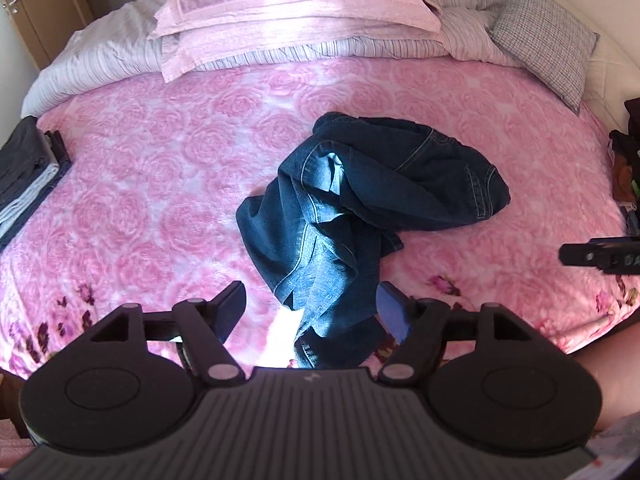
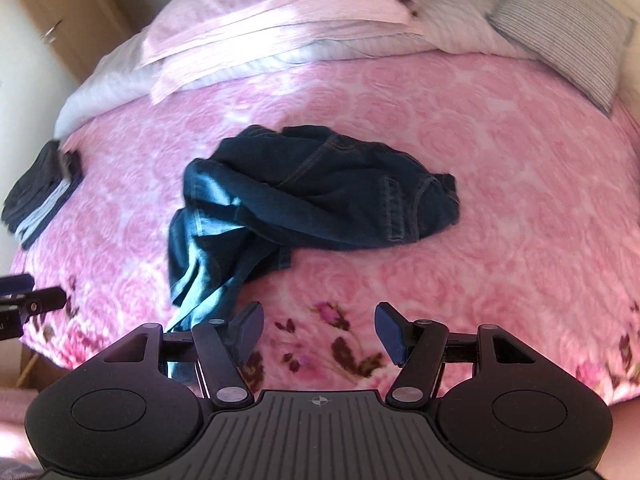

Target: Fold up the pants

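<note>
A pair of dark blue jeans point(image 1: 360, 208) lies crumpled in a heap on the pink rose-patterned bedspread point(image 1: 160, 184); one leg trails toward the bed's near edge. My left gripper point(image 1: 312, 308) is open above the near edge, and that trailing leg runs between its fingers untouched. In the right wrist view the jeans point(image 2: 312, 196) lie ahead and to the left. My right gripper point(image 2: 319, 330) is open over bare bedspread point(image 2: 480, 208), to the right of the trailing leg. The right gripper's tip point(image 1: 600, 254) shows at the left view's right edge.
A stack of folded dark and grey clothes point(image 1: 28, 168) sits at the bed's left edge. Pink pillows point(image 1: 296, 4) and a striped duvet point(image 1: 460, 28) lie at the head, with a checked cushion point(image 1: 548, 36) at the right. More clothes point(image 1: 628, 160) pile at the far right.
</note>
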Available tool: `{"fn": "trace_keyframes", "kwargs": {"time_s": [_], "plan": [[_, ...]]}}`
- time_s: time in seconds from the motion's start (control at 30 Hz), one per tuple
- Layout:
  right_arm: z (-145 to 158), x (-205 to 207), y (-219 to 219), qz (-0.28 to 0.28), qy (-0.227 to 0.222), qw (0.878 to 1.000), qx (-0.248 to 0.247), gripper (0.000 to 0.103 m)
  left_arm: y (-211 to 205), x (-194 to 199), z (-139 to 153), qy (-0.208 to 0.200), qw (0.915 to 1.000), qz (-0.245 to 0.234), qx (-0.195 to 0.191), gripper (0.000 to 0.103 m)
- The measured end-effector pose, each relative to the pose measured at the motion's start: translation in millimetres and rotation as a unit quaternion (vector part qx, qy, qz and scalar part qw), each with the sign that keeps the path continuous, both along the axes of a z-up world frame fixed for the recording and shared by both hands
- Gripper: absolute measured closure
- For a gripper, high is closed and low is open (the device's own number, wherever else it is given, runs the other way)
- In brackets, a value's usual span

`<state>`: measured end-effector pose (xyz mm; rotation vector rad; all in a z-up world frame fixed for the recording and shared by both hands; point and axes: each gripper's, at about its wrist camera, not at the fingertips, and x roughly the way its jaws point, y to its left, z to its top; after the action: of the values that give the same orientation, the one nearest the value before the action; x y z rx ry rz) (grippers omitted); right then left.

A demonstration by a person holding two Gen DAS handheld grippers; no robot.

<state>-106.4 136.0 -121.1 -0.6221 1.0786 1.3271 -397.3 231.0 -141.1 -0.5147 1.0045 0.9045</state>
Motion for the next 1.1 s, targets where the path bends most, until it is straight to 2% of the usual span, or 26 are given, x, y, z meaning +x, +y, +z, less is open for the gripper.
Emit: {"fn": "trace_keyframes", "kwargs": {"time_s": [0.1, 0.3, 0.4, 0.5, 0.57, 0.67, 0.83, 1.0, 1.07, 1.1], "plan": [[-8, 16, -6, -0.039, 0.011, 0.999, -0.004, 0.044, 5, -3, -18, -0.008, 0.9999, -0.004, -0.005, 0.030], [-29, 75, -19, -0.124, 0.029, 0.992, -0.007, 0.044, 15, -4, -67, -0.028, 0.9994, 0.017, -0.009, 0.026], [-47, 108, -20, -0.163, 0.038, 0.986, -0.011, 0.044, 21, 0, -92, -0.033, 0.9991, 0.026, -0.005, 0.026], [-69, 140, -16, -0.195, 0.050, 0.979, -0.024, 0.044, 22, 12, -116, -0.028, 0.9992, 0.027, -0.004, 0.021], [-83, 157, -12, -0.211, 0.058, 0.975, -0.033, 0.044, 22, 22, -132, -0.013, 0.9998, 0.015, 0.001, 0.018], [-101, 178, -4, -0.224, 0.070, 0.971, -0.051, 0.044, 25, 39, -158, 0.031, 0.9994, -0.004, 0.016, 0.018], [-129, 197, 11, -0.209, 0.065, 0.973, -0.071, 0.044, 39, 54, -203, 0.073, 0.9966, -0.016, 0.035, 0.018], [-149, 211, 16, -0.206, 0.064, 0.972, -0.091, 0.044, 58, 53, -243, 0.097, 0.9942, -0.036, 0.031, 0.017], [-156, 215, 17, -0.207, 0.063, 0.971, -0.100, 0.044, 62, 51, -252, 0.090, 0.9938, -0.059, 0.028, 0.031], [-159, 216, 16, -0.209, 0.065, 0.970, -0.104, 0.044, 63, 53, -254, 0.085, 0.9928, -0.080, 0.027, 0.050]]}}
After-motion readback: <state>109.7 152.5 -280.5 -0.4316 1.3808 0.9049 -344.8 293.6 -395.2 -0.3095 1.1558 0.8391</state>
